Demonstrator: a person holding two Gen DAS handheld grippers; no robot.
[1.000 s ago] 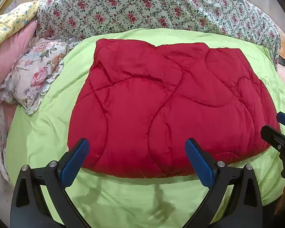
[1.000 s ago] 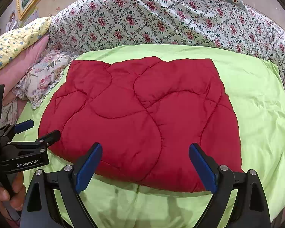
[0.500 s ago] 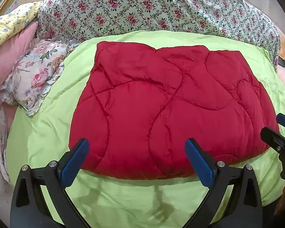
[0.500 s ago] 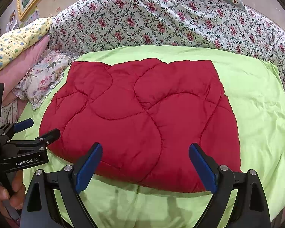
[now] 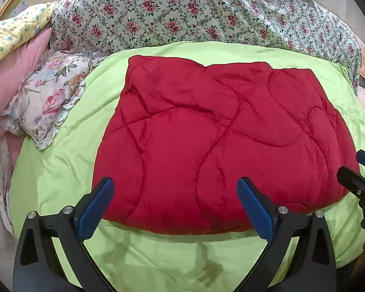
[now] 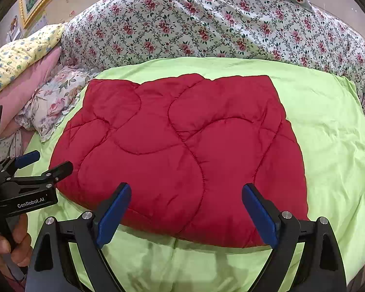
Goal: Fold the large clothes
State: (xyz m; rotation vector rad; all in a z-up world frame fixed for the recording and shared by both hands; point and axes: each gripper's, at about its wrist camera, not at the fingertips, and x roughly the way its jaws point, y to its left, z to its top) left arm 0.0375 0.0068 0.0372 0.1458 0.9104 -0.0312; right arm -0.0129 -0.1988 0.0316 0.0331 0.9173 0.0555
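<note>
A red quilted garment lies folded flat on a lime-green bed cover; it also shows in the right wrist view. My left gripper is open and empty, hovering above the garment's near edge. My right gripper is open and empty, also above the near edge. The left gripper shows at the left of the right wrist view, off the garment's near-left corner. The right gripper shows at the right edge of the left wrist view.
A floral quilt is heaped along the back of the bed. A floral pillow, a pink cushion and a yellow patterned pillow lie at the left. The green cover is bare at the right.
Both views have pulled back and up slightly, so the garment sits a little lower in frame. The garment has not moved and both grippers stay open.
</note>
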